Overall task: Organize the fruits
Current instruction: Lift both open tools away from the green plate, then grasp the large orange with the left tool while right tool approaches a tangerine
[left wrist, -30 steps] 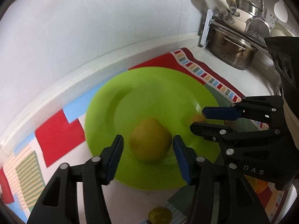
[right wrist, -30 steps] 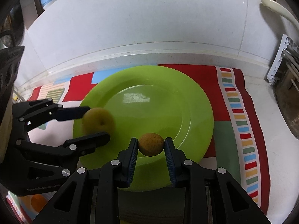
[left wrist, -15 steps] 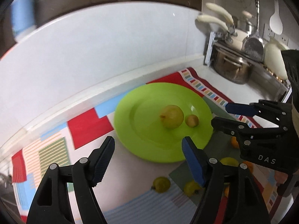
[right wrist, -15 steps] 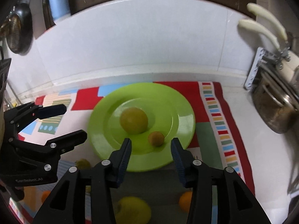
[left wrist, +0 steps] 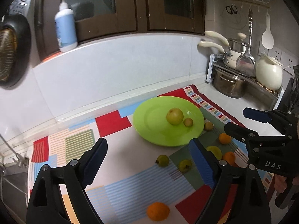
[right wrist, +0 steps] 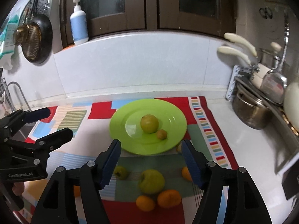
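Nearest the right gripper point(right wrist: 150, 160), between its wide-apart, empty fingers, a green apple point(right wrist: 151, 181) and two oranges point(right wrist: 158, 200) lie loose on the patchwork mat point(right wrist: 209, 141). Beyond its tips sits the lime plate point(right wrist: 172, 115), bare around the rim, bearing a yellow-green guava point(right wrist: 149, 123) touching a small brownish fruit point(right wrist: 161, 134). Leftward, the left gripper point(left wrist: 147, 159) hovers likewise spread and empty.

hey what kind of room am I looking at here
Most likely a home kitchen counter: a steel pot and pans on a rack, a strainer hanging on the tiled wall, and a faucet at the left.
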The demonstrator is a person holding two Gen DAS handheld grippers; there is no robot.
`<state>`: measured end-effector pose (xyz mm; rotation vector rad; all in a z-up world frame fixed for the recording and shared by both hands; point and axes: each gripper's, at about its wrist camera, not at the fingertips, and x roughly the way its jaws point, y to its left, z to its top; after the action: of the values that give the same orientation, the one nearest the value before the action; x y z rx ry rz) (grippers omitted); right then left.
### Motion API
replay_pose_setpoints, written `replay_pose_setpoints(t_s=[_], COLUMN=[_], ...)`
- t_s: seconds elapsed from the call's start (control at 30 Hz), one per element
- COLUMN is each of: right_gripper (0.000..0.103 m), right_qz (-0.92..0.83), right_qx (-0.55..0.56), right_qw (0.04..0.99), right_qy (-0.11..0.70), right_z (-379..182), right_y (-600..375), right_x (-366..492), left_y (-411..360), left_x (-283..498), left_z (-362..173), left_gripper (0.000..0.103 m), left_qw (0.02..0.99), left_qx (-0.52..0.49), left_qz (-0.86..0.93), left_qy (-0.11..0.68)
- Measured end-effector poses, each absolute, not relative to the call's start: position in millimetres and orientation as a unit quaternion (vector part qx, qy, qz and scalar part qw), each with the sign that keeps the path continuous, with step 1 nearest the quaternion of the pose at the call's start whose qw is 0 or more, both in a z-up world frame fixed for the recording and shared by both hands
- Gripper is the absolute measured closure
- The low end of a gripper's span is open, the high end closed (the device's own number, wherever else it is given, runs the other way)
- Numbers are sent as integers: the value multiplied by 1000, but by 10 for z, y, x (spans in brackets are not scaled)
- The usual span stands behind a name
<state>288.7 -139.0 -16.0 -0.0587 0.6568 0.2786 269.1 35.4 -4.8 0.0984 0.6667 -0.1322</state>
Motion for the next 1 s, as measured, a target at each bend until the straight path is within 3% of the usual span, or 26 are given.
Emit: replay_pose_setpoints(t_s=[0.2, 0.63, 1.0], right_gripper=[25, 25, 25], right_qz=[120, 80, 78], right_qx=[-23, -32, -33], right_qw=[946, 960, 949], right_qy=[301, 266, 304], right_z=[-96, -200, -525], right_y=[-1376, -1303, -1279], right_x=[2571, 2029, 1896], left_y=[406, 536, 531], left_x=[2409, 2000, 1867], left_z=[-19, -233, -564], left_gripper=[11, 8, 8], left_qw=[946, 946, 939], left_qx=[42, 36, 53], left_qz=[-57, -46, -44], left_qy=[316, 319, 338])
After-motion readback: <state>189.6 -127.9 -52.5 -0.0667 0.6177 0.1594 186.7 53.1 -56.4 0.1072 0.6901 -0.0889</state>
